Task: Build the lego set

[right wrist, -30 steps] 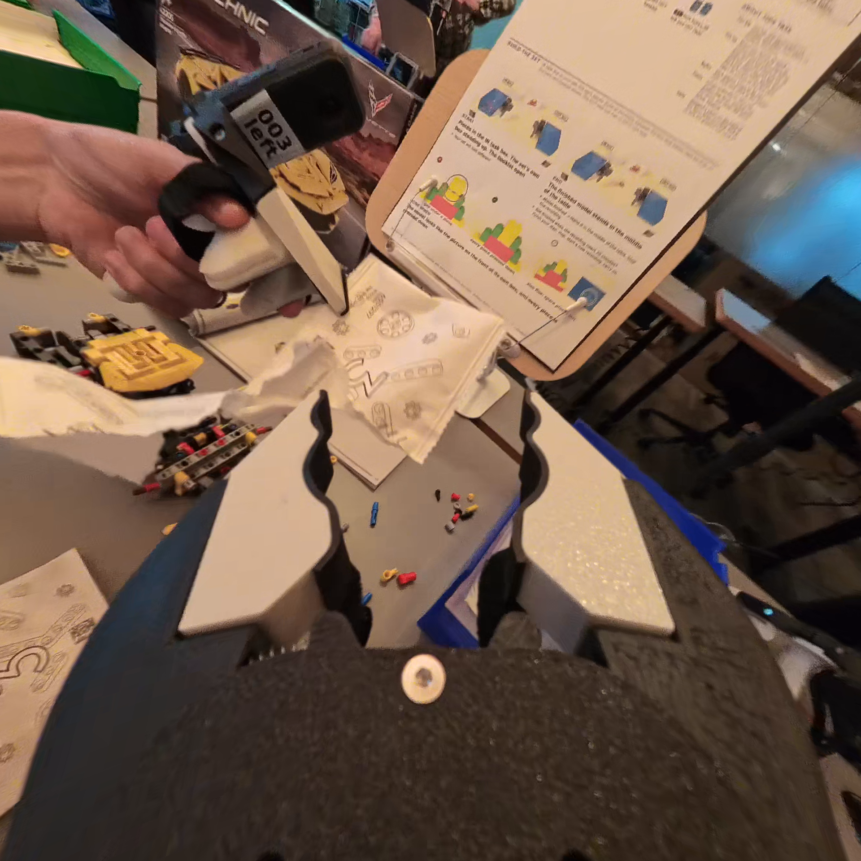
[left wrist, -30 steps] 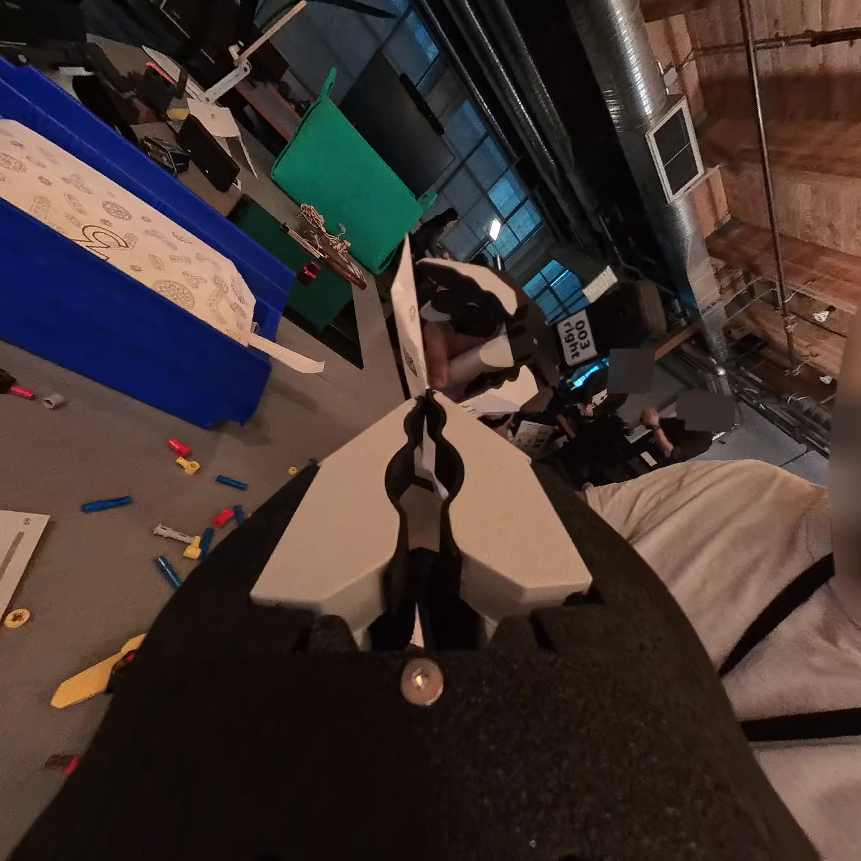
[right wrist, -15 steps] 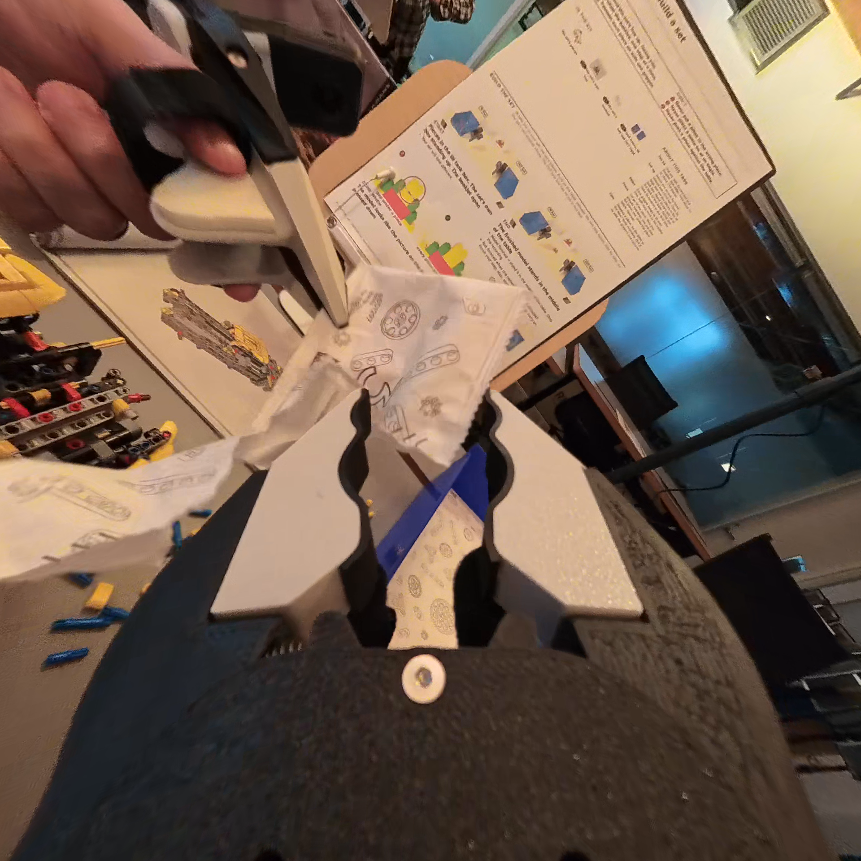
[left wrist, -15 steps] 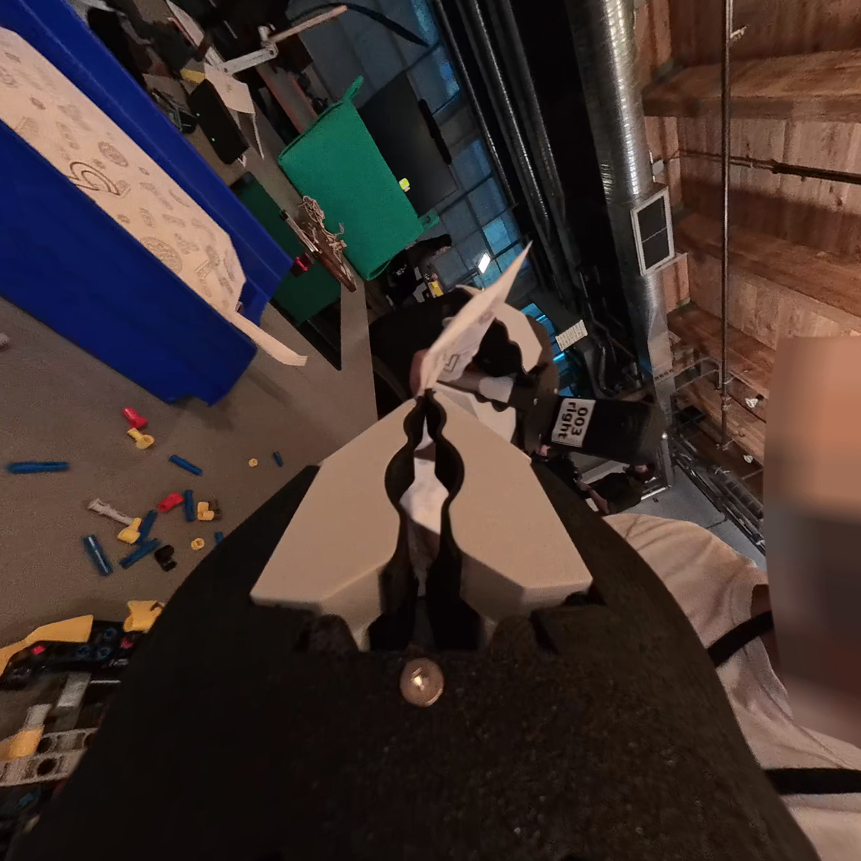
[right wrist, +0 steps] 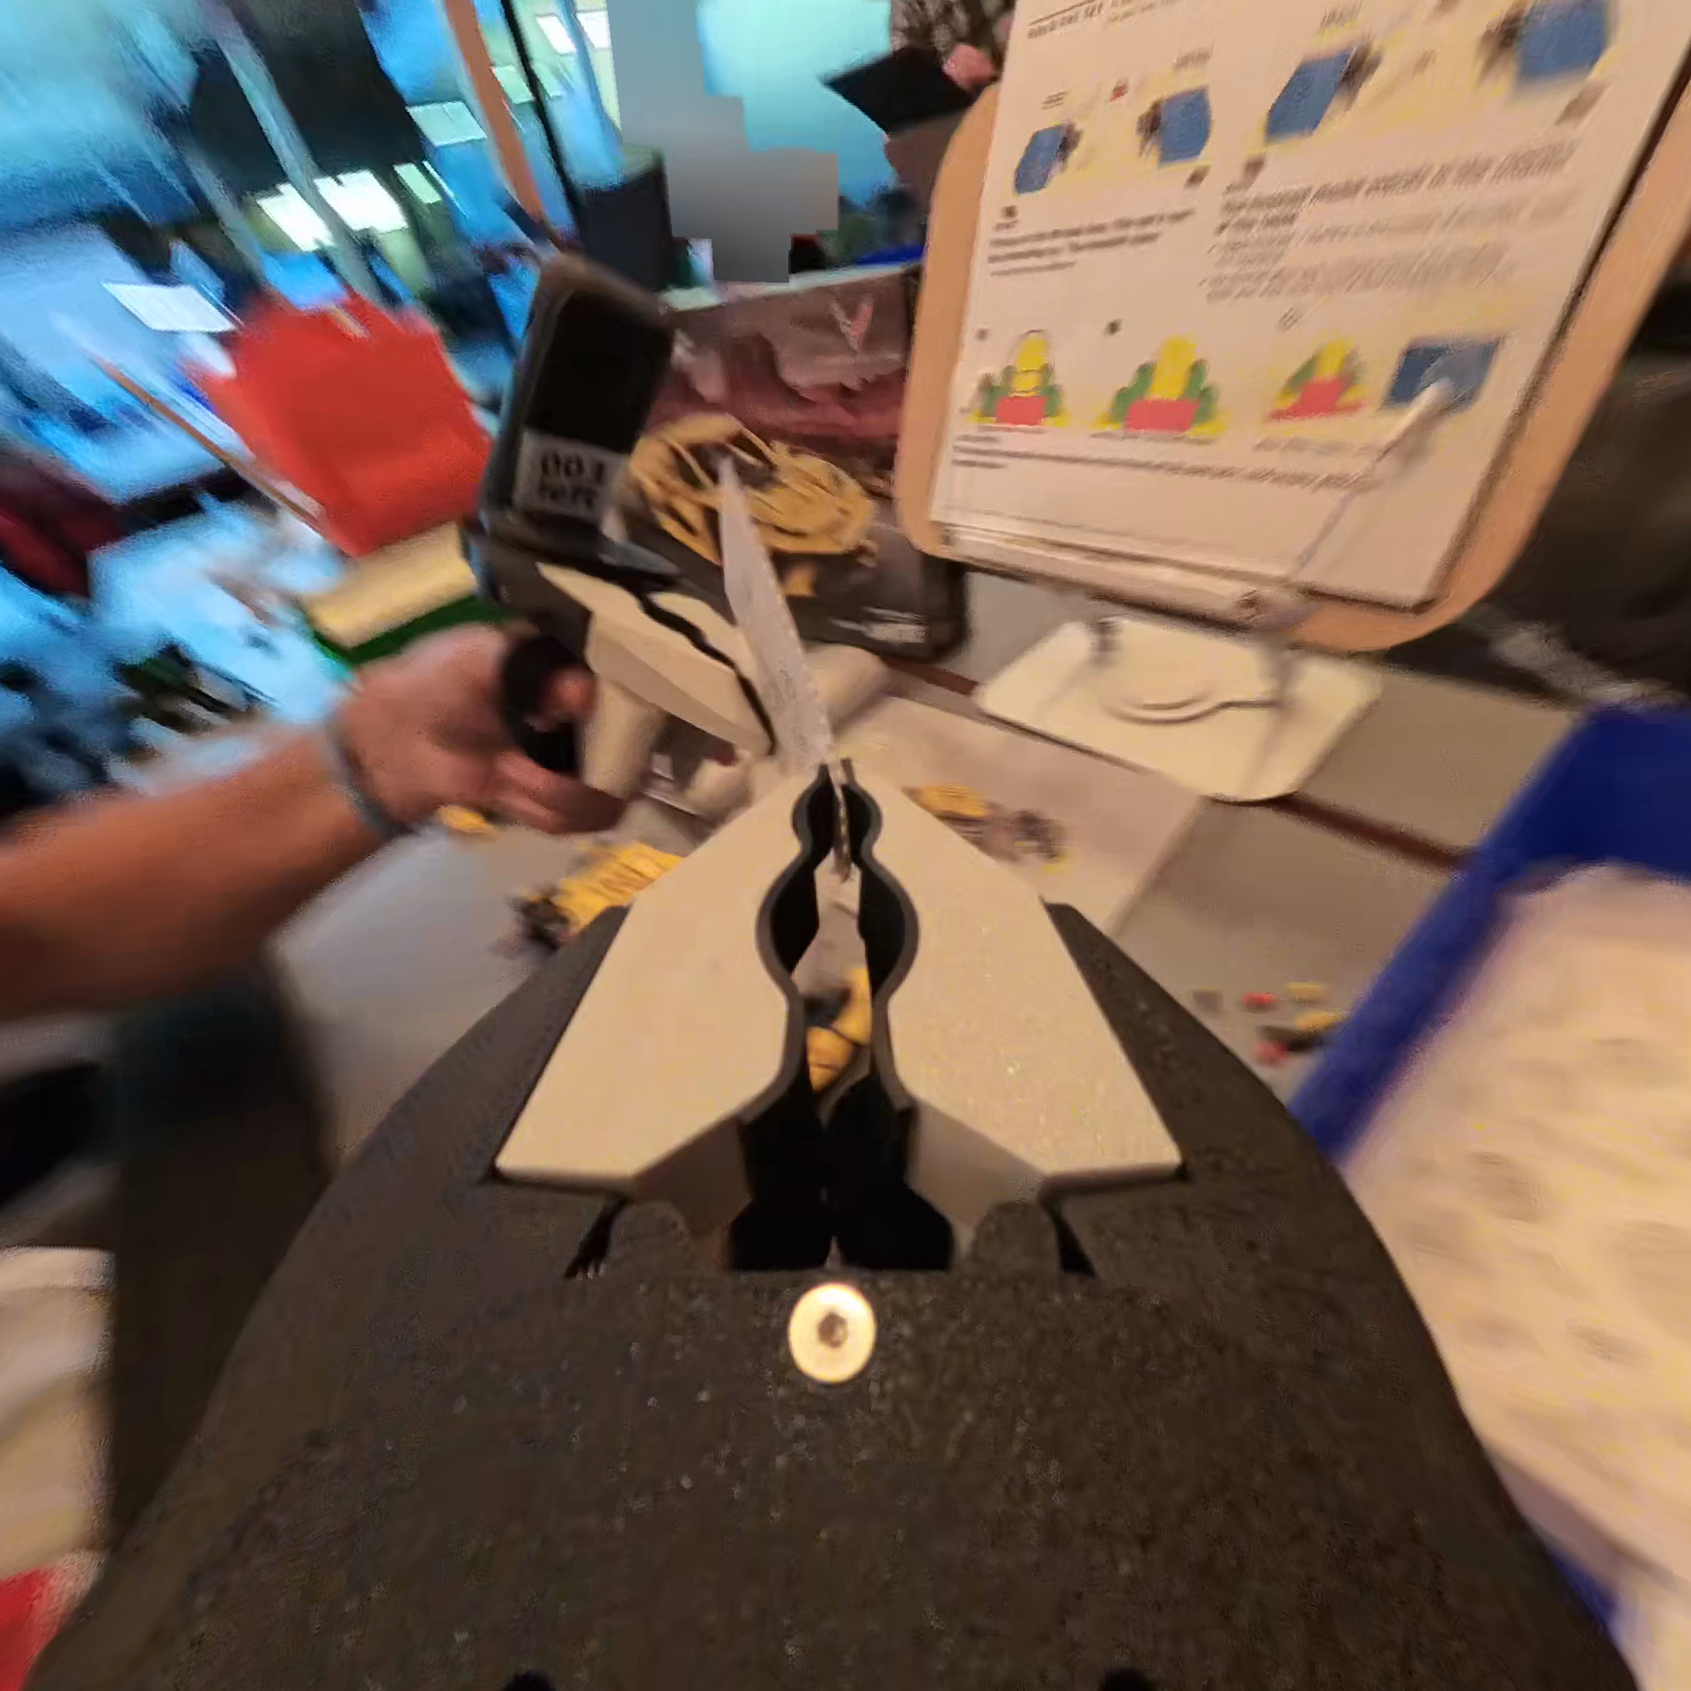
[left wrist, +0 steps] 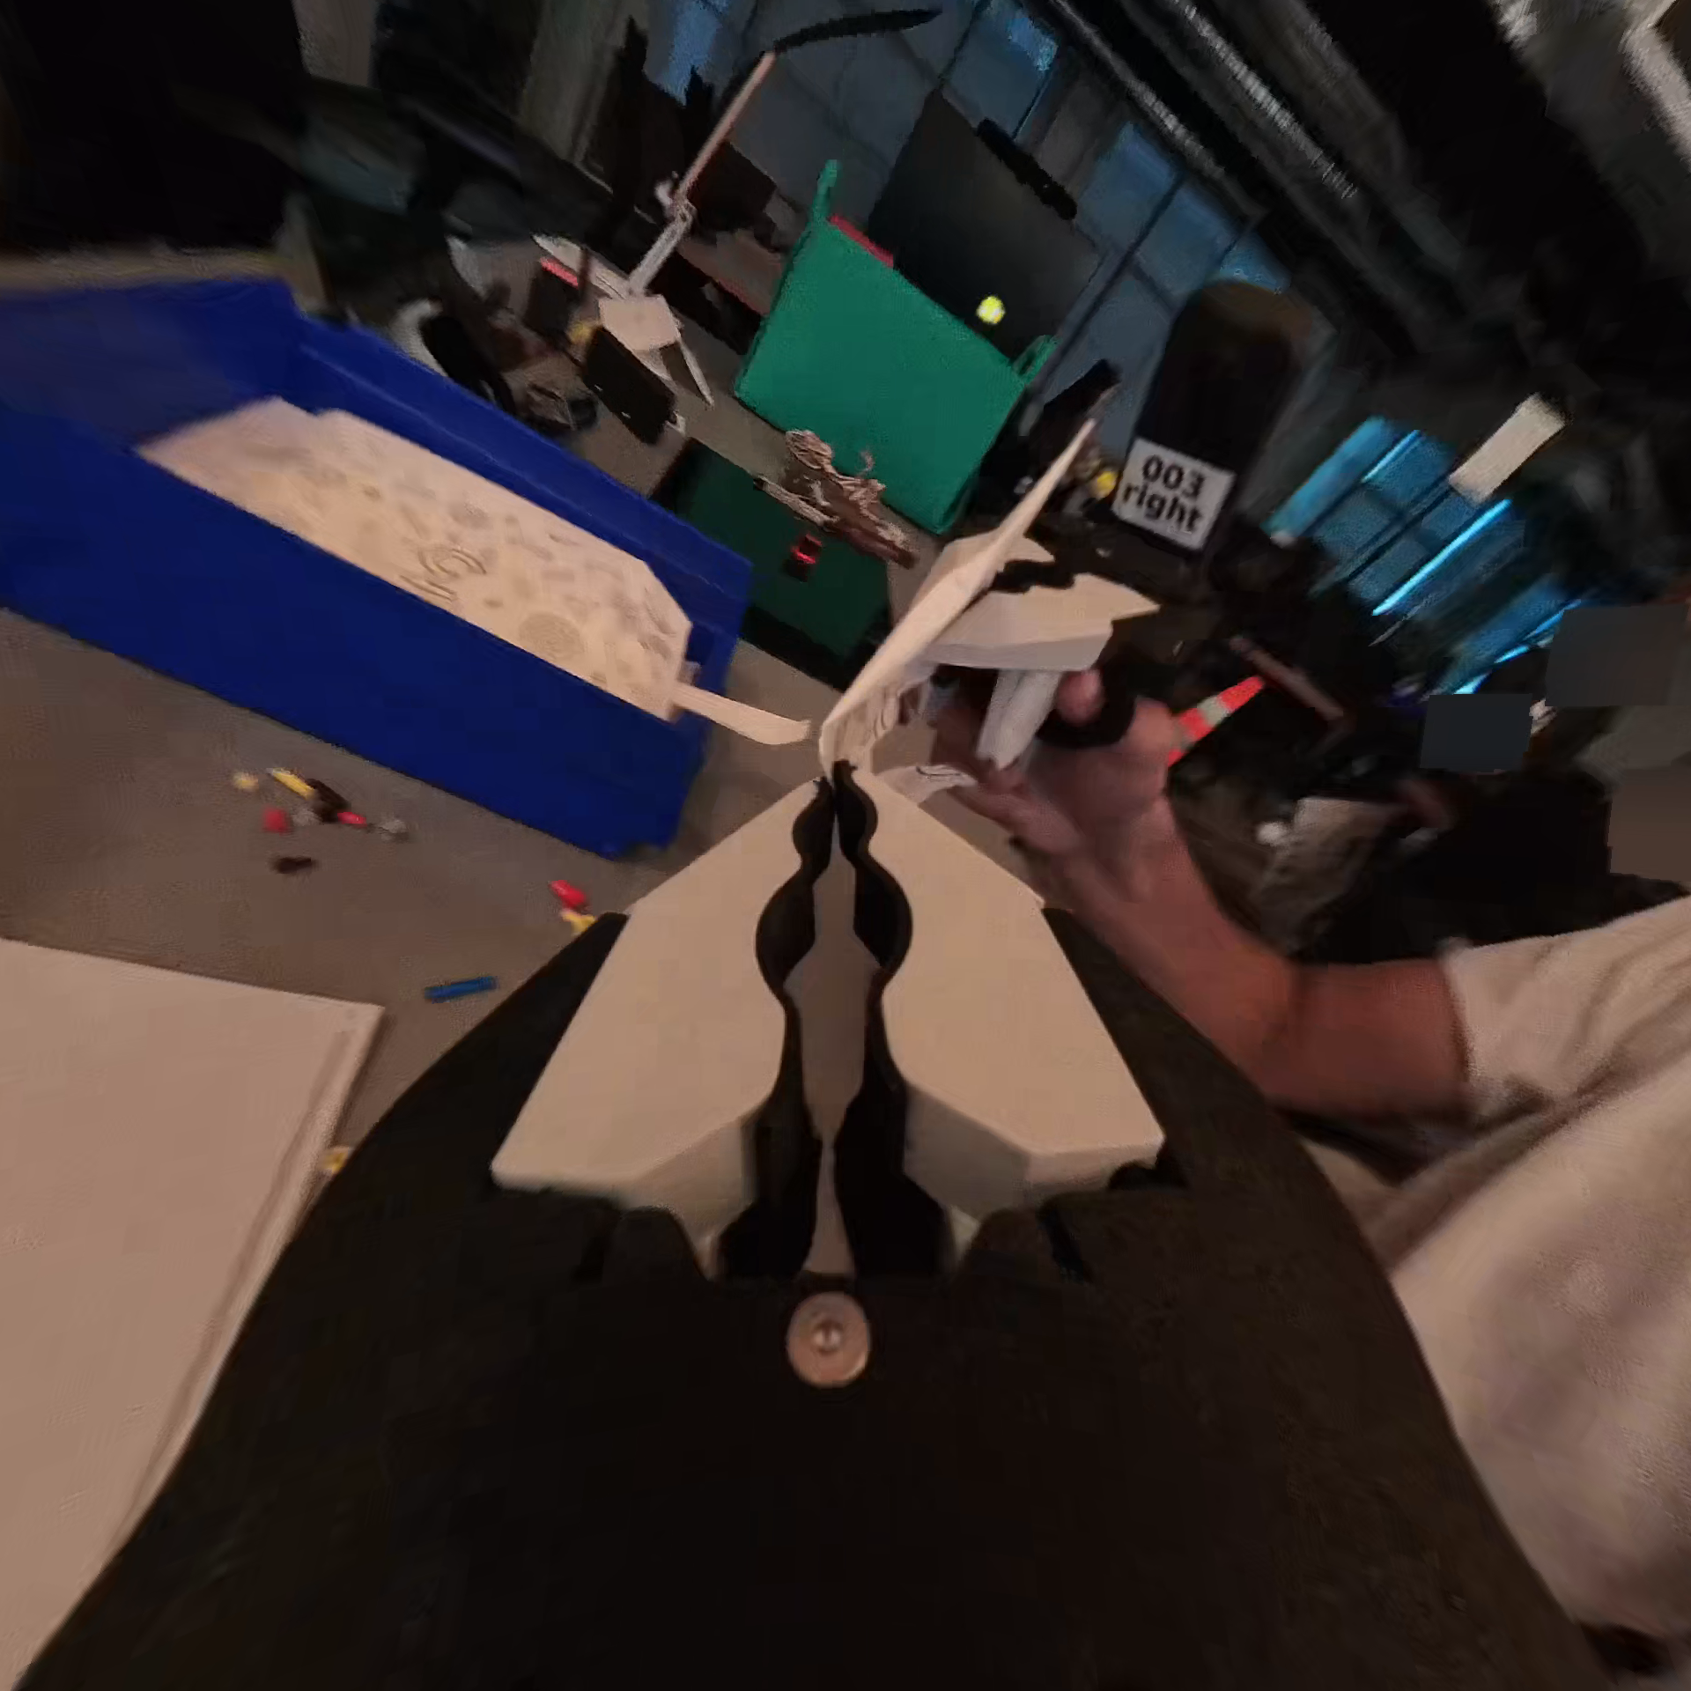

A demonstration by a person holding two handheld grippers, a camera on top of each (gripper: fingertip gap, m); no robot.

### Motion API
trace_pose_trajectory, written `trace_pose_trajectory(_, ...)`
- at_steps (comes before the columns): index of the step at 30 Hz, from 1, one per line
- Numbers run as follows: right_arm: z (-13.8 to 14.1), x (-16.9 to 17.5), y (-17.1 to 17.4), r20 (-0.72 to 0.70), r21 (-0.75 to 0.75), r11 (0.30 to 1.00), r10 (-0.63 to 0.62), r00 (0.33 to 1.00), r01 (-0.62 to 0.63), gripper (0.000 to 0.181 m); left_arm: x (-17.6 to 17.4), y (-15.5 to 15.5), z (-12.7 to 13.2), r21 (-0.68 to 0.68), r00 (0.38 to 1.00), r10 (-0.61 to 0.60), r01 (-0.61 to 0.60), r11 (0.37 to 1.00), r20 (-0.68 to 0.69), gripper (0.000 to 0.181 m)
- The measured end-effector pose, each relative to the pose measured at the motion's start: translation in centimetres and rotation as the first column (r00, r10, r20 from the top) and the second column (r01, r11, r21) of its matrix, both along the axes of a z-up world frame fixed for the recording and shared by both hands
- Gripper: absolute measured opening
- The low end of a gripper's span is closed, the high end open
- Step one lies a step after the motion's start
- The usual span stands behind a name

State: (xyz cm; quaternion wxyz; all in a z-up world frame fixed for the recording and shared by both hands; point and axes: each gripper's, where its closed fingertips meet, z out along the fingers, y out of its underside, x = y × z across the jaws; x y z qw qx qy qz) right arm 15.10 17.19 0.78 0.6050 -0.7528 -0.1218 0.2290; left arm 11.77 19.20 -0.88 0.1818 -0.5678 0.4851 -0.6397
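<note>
While the white paper parts bag (left wrist: 952, 604) hung in the air above the grey table (left wrist: 165, 842), both grippers had hold of it, each pinching a different edge. The left gripper (left wrist: 834, 778) had its pale fingers (left wrist: 695, 1016) pressed together on the bag's lower edge, and the sheet rose from those tips up toward the right gripper (left wrist: 1016, 586), which was clamped on the upper part of the bag with a hand (left wrist: 1089, 778) around its handle. From the right wrist view the same bag (right wrist: 778, 640) appeared edge-on as a thin strip, nipped at the tips of the right gripper (right wrist: 837, 778), with the left gripper (right wrist: 732, 659) closed on it just beyond and a hand (right wrist: 439, 732) gripping that tool. Below the bag, on the table, loose small pieces (left wrist: 311, 805) in red, yellow and blue lay scattered, and a yellow and black partly built model (right wrist: 604, 888) sat under the grippers, blurred. Just past the bag stood a blue bin (left wrist: 366, 659) holding another printed paper bag (left wrist: 439, 549). Beside the bag on the far side, a wooden board with an instruction sheet (right wrist: 1263, 274) stood on a white stand (right wrist: 1180, 695), and the set's box (right wrist: 823, 476) leaned next to it. Farther from the bag, a green bin (left wrist: 869, 366) stood on its side.
</note>
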Motion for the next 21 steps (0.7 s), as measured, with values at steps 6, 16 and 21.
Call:
trace_pose_trajectory(6, 0.8, -0.7, -0.7, -0.399, 0.017, 0.983, 0.174, 0.900, -0.182, 0.000, -1.0, -1.2, 2.1, 0.297, 0.995, 0.017, -0.046, 0.954, 0.099, 0.000)
trace_pose_trajectory(16, 0.7, -3.1, -2.4, -0.185, 0.039, 0.947, 0.320, 0.929, -0.318, 0.000, -1.6, -3.4, -0.6, 0.460, 0.989, -0.106, 0.140, 0.877, -0.100, 0.000)
trace_pose_trajectory(21, 0.8, -2.1, -2.1, -0.210, 0.076, 0.956, 0.292, 0.933, -0.282, 0.000, -2.1, -4.0, 0.1, 0.385, 0.984, -0.164, 0.178, 0.905, -0.069, 0.000)
